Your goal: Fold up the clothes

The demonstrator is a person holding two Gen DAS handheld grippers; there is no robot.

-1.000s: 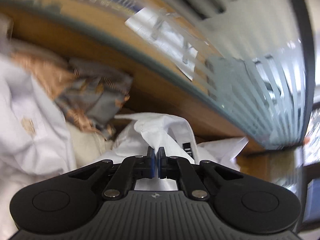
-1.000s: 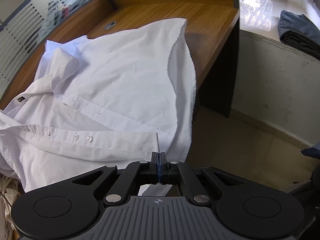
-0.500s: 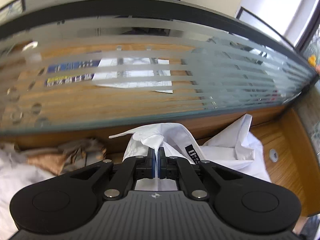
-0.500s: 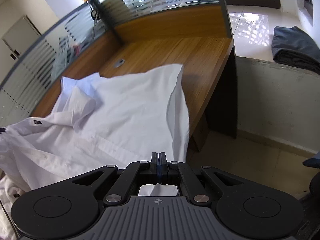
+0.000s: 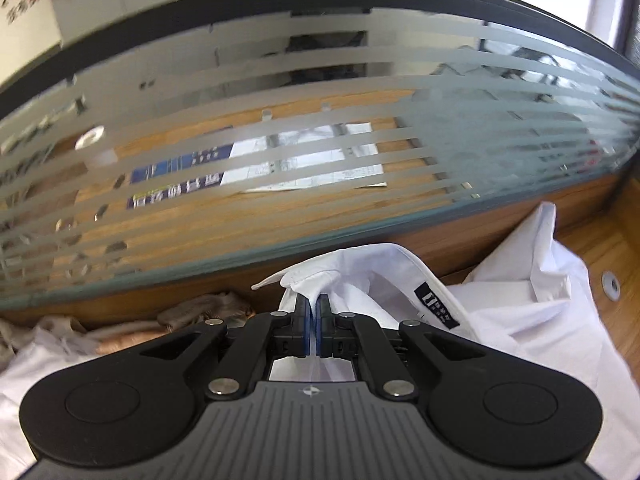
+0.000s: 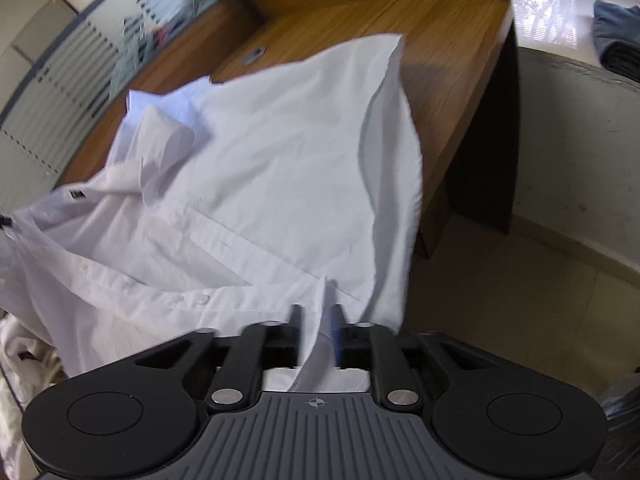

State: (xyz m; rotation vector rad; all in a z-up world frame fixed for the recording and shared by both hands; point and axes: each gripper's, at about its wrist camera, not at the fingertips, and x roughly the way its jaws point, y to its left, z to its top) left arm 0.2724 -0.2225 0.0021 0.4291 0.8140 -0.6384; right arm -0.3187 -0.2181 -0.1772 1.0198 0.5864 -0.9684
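Note:
A white button-up shirt (image 6: 280, 160) lies spread over the wooden desk (image 6: 448, 40), its lower part hanging off the front edge. My left gripper (image 5: 313, 306) is shut on the shirt (image 5: 532, 300) at the collar, beside a dark neck label (image 5: 434, 308), and holds that fold up in front of the striped glass partition (image 5: 320, 100). My right gripper (image 6: 317, 314) is at the shirt's bottom hem by the button placket. Its jaws are opening, with the hem still hanging loosely between them and the pads apart from it.
A crumpled beige and brown garment (image 5: 192, 316) and other pale clothes (image 6: 24, 344) lie at the desk's left end. A cable grommet (image 6: 254, 54) sits in the desk top. Folded dark clothing (image 6: 616, 36) rests on the sill at right. Tiled floor (image 6: 520, 300) lies below the desk edge.
The left gripper swung and rolled with the collar, now facing the glass partition squarely. The right gripper's jaws went from shut on the hem to parted.

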